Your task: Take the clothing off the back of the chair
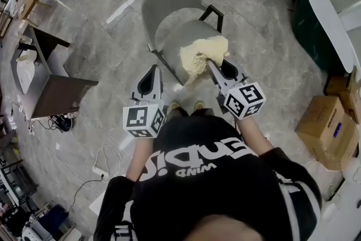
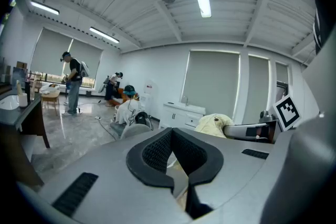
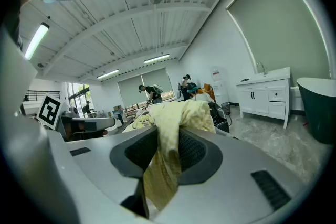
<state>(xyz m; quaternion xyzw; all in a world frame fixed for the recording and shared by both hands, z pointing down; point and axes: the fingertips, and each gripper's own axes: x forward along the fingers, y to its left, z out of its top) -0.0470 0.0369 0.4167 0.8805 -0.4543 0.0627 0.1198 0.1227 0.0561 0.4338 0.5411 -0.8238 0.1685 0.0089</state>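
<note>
We pinch the yellow clothing (image 1: 200, 56) in our right gripper (image 1: 214, 68), bunched just ahead; the chair (image 1: 163, 0) back looks bare, so removal seems done. Our left gripper (image 1: 151, 70) is pressed together, empty.

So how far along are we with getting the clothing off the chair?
Done: the chair back is bare. In hand: the right gripper is clamped on the yellow clothing, which is bunched over the seat. The left gripper is shut and empty. Left: carry it clear of the chair.
</note>
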